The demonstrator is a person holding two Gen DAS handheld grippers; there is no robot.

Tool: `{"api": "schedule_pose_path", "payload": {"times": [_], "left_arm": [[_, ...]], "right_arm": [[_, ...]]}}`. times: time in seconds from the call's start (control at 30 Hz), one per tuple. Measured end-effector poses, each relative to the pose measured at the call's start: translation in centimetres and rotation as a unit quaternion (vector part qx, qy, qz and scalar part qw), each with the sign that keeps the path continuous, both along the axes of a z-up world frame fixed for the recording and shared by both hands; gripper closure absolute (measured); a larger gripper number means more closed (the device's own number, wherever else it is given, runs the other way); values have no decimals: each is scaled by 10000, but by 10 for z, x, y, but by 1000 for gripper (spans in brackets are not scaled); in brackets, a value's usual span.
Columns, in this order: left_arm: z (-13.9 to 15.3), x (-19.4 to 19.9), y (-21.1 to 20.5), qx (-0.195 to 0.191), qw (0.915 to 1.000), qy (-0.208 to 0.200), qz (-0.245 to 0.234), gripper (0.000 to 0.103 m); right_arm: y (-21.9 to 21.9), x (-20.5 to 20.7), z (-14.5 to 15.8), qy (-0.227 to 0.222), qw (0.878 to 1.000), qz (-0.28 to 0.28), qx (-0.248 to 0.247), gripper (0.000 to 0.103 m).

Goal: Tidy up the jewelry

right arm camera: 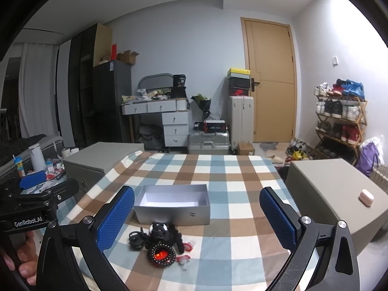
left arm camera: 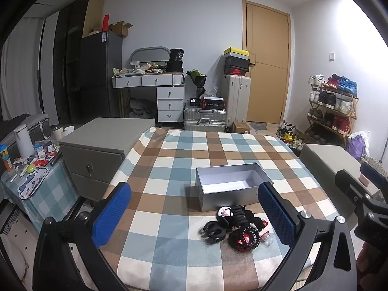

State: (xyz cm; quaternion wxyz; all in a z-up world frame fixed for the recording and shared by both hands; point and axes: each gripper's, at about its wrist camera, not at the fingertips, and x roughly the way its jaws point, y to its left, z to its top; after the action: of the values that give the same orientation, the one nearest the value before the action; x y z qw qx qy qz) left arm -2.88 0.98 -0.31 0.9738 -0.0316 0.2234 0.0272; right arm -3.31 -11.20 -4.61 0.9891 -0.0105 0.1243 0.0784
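Observation:
An open, empty silver box (left arm camera: 231, 185) stands on the checked tablecloth (left arm camera: 169, 218); it also shows in the right wrist view (right arm camera: 173, 205). In front of it lies a small heap of jewelry and hair pieces (left arm camera: 236, 226): a black claw clip (left arm camera: 213, 231), a dark bead bracelet with a red centre (left arm camera: 243, 237), black scrunchies, small red-and-clear pieces. The heap shows in the right wrist view (right arm camera: 158, 243). My left gripper (left arm camera: 195, 214) is open and empty, held above the table with the heap between its fingers. My right gripper (right arm camera: 196, 218) is open and empty, to the right of the heap.
Grey bedside cabinets stand left (left arm camera: 97, 150) and right (right arm camera: 332, 189) of the table; a small pink case (right arm camera: 366, 197) lies on the right one. A cluttered side table (left arm camera: 31, 169) is at far left. Suitcases, a desk and a shoe rack stand behind.

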Motion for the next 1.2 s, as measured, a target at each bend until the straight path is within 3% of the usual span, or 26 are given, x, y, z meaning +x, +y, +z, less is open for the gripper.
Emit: {"api": "schedule_pose_path", "payload": {"times": [1.0,1.2], "left_arm": [[5,-4,-1,30,10000,38,33,1],[5,-4,0,27,9999,104,56,1]], "right_arm": [[-1,-4,5,4,10000,-36,-62,0],[-3,3,-3,194,9998,-100,-35,0]]}}
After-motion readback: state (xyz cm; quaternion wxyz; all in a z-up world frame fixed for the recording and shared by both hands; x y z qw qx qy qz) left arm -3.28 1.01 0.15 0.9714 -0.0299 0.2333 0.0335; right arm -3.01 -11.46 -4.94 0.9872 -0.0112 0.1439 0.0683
